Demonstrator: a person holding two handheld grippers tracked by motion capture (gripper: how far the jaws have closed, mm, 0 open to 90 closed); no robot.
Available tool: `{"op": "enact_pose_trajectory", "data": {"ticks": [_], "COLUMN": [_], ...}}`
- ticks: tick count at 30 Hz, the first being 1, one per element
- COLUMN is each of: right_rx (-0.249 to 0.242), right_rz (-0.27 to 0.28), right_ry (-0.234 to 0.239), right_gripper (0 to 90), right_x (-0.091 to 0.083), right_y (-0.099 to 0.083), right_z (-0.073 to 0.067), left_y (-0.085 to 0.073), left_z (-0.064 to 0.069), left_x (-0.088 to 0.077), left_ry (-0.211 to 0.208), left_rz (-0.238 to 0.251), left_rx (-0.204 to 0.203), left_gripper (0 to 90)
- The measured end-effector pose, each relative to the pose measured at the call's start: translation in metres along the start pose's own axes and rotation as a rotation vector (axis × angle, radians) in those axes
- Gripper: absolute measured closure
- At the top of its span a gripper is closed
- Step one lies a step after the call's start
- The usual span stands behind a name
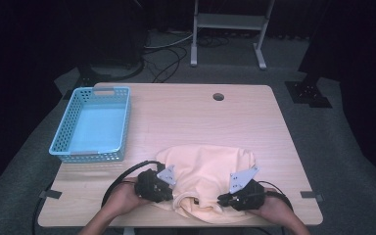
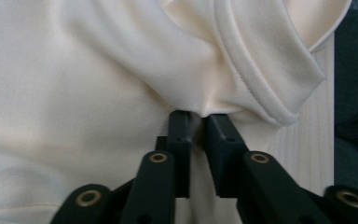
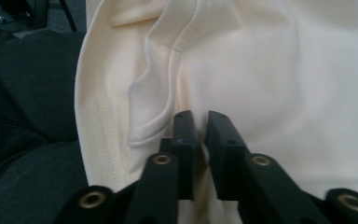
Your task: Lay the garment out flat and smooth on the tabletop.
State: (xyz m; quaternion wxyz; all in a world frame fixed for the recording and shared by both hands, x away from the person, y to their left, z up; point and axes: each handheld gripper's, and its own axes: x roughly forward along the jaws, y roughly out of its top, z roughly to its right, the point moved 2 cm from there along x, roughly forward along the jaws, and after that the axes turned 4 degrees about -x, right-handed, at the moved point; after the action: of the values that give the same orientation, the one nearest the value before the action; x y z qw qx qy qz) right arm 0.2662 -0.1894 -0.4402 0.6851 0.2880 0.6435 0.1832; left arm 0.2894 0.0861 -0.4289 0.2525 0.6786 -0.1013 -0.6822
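Observation:
A pale yellow shirt [image 1: 205,169] lies bunched near the front edge of the wooden table [image 1: 200,117]. My left gripper [image 1: 172,192] sits at its left side, held by a hand. In the left gripper view the left gripper [image 2: 198,119] is shut on a pinched fold of the shirt [image 2: 98,70] just below the ribbed collar [image 2: 261,60]. My right gripper [image 1: 223,198] is at the shirt's front right. In the right gripper view the right gripper [image 3: 198,116] is shut on the shirt [image 3: 284,70] beside a hemmed edge [image 3: 144,126].
A light blue perforated basket [image 1: 89,155] stands at the table's left, with nothing inside. A round cable hole [image 1: 218,96] is at the far edge. Black cables [image 1: 122,176] loop by the left hand. A metal stand [image 1: 227,22] is on the floor beyond.

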Motion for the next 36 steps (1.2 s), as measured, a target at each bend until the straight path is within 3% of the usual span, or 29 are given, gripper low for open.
{"op": "enact_pose_trajectory", "data": {"ticks": [6, 21, 31, 36], "right_rx": [-0.008, -0.035, -0.067, -0.061], "right_rz": [0.012, 0.052, 0.065, 0.079], "right_ry": [-0.009, 0.007, 0.020, 0.017], "right_gripper": [87.6, 88.0, 88.0, 88.0], "right_x": [-0.004, -0.021, -0.029, -0.034], "right_y": [0.002, 0.015, 0.020, 0.021], "right_z": [-0.002, -0.008, -0.018, -0.014], "left_y": [-0.001, -0.001, -0.001, 0.003], "left_z": [0.000, 0.004, 0.014, 0.008], "left_x": [-0.003, -0.023, -0.038, -0.042], "left_ry": [-0.013, -0.028, -0.070, -0.071], "left_rz": [-0.011, -0.016, -0.027, -0.016], "left_rx": [-0.003, 0.020, 0.051, 0.049], "left_gripper": [87.1, 87.7, 87.8, 87.7]}}
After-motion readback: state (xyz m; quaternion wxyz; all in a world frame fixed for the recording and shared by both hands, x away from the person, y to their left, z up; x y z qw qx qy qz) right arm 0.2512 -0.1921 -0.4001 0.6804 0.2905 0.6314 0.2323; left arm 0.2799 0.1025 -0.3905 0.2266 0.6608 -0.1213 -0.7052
